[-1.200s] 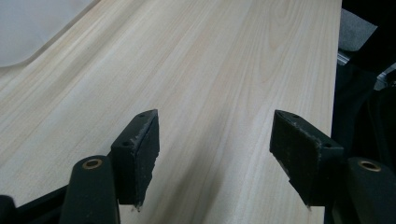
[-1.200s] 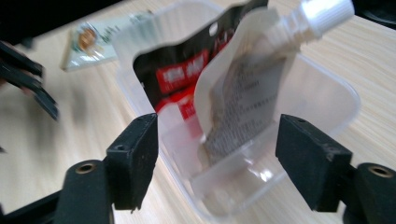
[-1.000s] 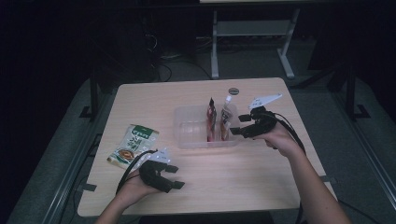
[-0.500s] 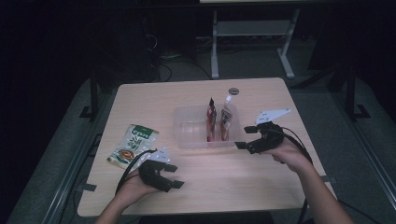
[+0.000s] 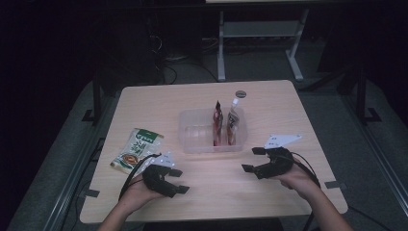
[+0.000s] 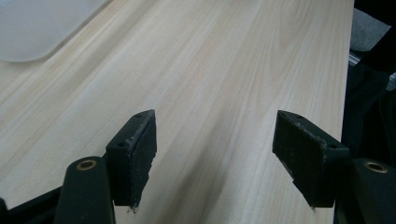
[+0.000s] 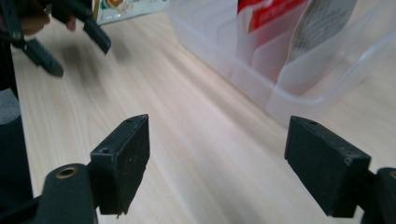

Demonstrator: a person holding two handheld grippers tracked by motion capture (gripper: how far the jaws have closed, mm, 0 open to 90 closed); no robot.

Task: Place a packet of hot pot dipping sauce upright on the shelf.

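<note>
1. High view: table (image 5: 202, 101) carries everything. I sit at the near edge, one gripper in each hand.
2. Clear divided bin (image 5: 192, 134) stands mid-table. Its right-hand slots hold two packets standing upright: red sachet (image 5: 217, 122) and white spouted pouch (image 5: 233, 120). Left slots look empty.
3. Green snack packet (image 5: 137, 150) lies flat on the table, left of the bin and apart from it. Judging by the layout, that is the one item left to file; two are already in.
4. Left gripper (image 5: 177, 181) rests low at the near-left, just beside the green packet's near corner, not touching it. Left gripper view: jaws stand wide, bare wood between them, bin corner (image 6: 32, 28) at top left.
5. Right gripper (image 5: 254, 159) hangs just in front of the bin's right end. Its jaws have just been opening; right gripper view confirms them wide with nothing between, bin wall (image 7: 261, 88) ahead.
6. Small round cap-like object (image 5: 240, 94) sits behind the bin; can't tell what it is.
</note>
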